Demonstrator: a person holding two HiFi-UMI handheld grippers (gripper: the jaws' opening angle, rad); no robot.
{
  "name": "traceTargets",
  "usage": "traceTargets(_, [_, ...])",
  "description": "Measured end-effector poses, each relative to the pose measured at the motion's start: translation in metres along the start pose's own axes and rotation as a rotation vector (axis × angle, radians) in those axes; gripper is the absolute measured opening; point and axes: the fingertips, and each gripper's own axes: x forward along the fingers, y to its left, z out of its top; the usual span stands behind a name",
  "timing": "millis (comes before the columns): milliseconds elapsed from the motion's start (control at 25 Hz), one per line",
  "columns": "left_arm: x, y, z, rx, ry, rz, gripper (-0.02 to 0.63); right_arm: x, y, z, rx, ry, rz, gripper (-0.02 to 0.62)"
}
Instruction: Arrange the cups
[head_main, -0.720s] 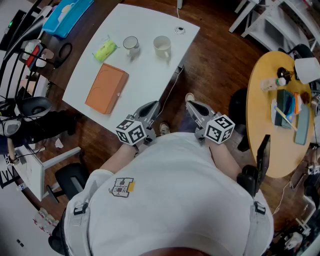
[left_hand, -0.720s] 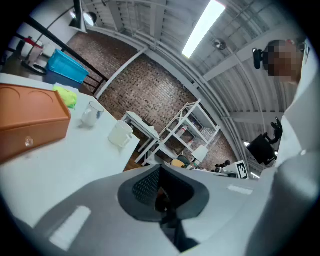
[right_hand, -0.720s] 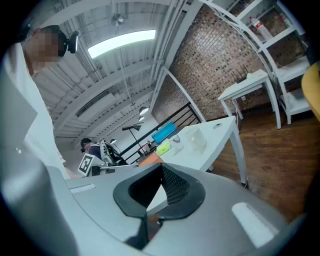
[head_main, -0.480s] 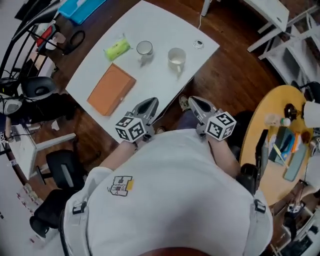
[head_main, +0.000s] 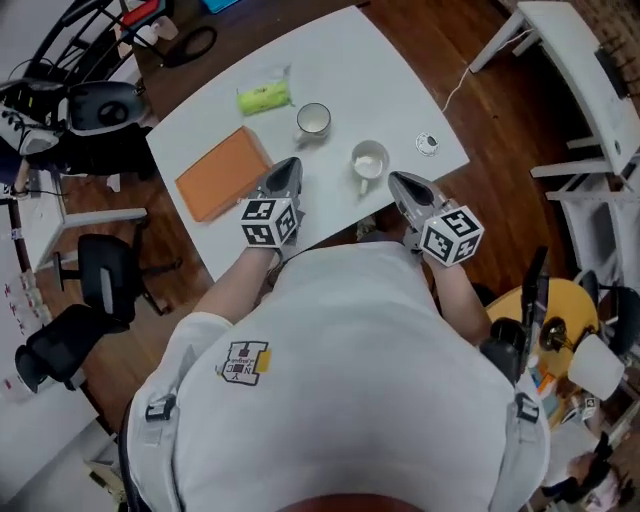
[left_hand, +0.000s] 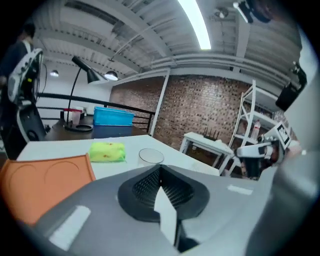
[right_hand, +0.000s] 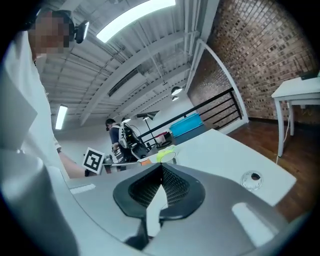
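Two cups stand on the white table (head_main: 360, 60): a grey-rimmed cup (head_main: 313, 120) further back and a white mug (head_main: 369, 162) nearer its front edge. My left gripper (head_main: 288, 166) is shut and empty, its tip over the table between the orange board and the white mug. My right gripper (head_main: 396, 181) is shut and empty too, just right of the white mug. In the left gripper view the closed jaws (left_hand: 160, 171) point at the grey-rimmed cup (left_hand: 150, 156). The right gripper view shows closed jaws (right_hand: 161, 171) and a cup rim (right_hand: 167, 157) beyond them.
An orange board (head_main: 222, 172) lies at the table's left, with a yellow-green packet (head_main: 263, 97) behind it. A small round disc (head_main: 428, 144) sits near the right edge. A chair (head_main: 105, 280) stands to the left, and white furniture (head_main: 590, 90) to the right.
The person has stepped up to the table. Both grippers, earlier short of its near edge, now reach over it beside the white mug. Both jaws stay shut.
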Motion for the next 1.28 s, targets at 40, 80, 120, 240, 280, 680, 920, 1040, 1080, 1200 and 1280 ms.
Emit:
traceTargets(40, [0.010,0.007,-0.001,0.040,0.004,0.032,0.000,0.006,-0.004,0.004,-0.010,0.013,0.020,0.000])
traceTargets(80, [0.020,0.013,0.000,0.084,0.004,0.052,0.024,0.013,-0.007,0.007,-0.023,0.027,0.041,0.000])
traceTargets(120, [0.030,0.017,0.001,0.131,0.002,0.064,0.101,0.019,-0.010,0.011,-0.041,0.042,0.061,0.000])
traceTargets(240, [0.056,0.021,0.008,0.283,0.018,0.087,0.254,0.031,-0.020,0.024,-0.100,0.085,0.113,0.000])
traceTargets(280, [0.064,0.022,0.009,0.328,0.032,0.090,0.266,0.034,-0.024,0.029,-0.115,0.098,0.128,0.000])
traceTargets(680, [0.132,0.019,-0.012,0.616,0.246,-0.008,0.387,0.068,-0.039,0.055,-0.246,0.197,0.233,0.000])
traceTargets(920, [0.148,0.022,-0.016,0.640,0.313,-0.035,0.405,0.076,-0.036,0.049,-0.246,0.224,0.277,0.000])
traceTargets(1040, [0.151,0.022,-0.013,0.640,0.302,-0.029,0.417,0.078,-0.038,0.046,-0.242,0.224,0.287,0.000])
traceTargets(1080, [0.151,0.022,-0.013,0.638,0.303,-0.028,0.417,0.078,-0.038,0.046,-0.241,0.224,0.290,0.000])
traceTargets(1200, [0.152,0.022,-0.013,0.629,0.318,-0.022,0.416,0.078,-0.039,0.045,-0.231,0.215,0.295,0.000])
traceTargets(1280, [0.151,0.022,-0.014,0.627,0.333,-0.015,0.416,0.078,-0.038,0.045,-0.229,0.211,0.300,0.000])
